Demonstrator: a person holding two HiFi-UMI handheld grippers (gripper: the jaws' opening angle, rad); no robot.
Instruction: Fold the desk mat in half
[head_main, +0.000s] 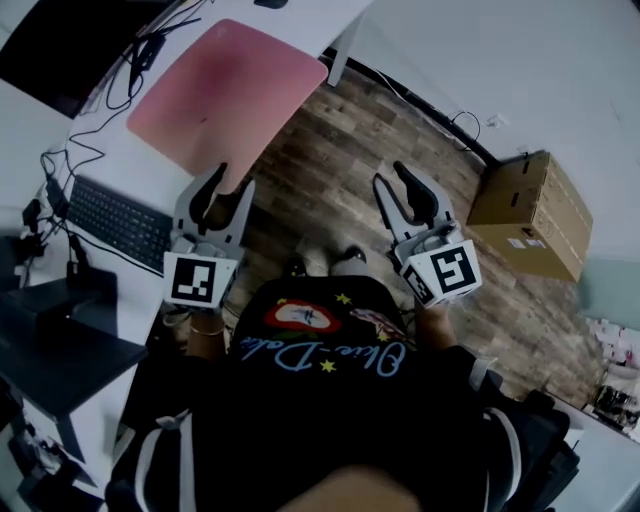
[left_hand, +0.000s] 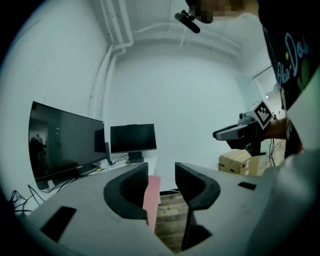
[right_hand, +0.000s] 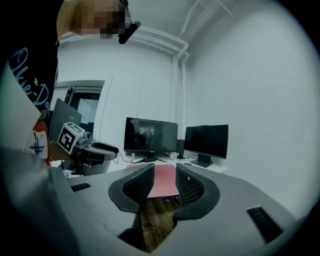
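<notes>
I count one pink mat (head_main: 225, 95), lying flat on the white desk (head_main: 310, 20) with its right edge along the desk's edge and its near corner just at the tips of the left gripper (head_main: 222, 195). That claw is released. Its jaws stand apart, and in the left gripper view a strip of the mat shows in the gap beside one jaw, with no pad pressing on it. The right gripper (head_main: 408, 195) is released too, held well off the mat over the wood floor (head_main: 330, 150), with nothing between its jaws.

Around them I count two monitors (left_hand: 65, 145), one keyboard (head_main: 120, 220) and one cardboard box (head_main: 527, 212) on the floor. The box carries a white label too small for me to read. My shirt (head_main: 320, 350) has cursive lettering and stars on it, and I can't make the words out with any certainty.
</notes>
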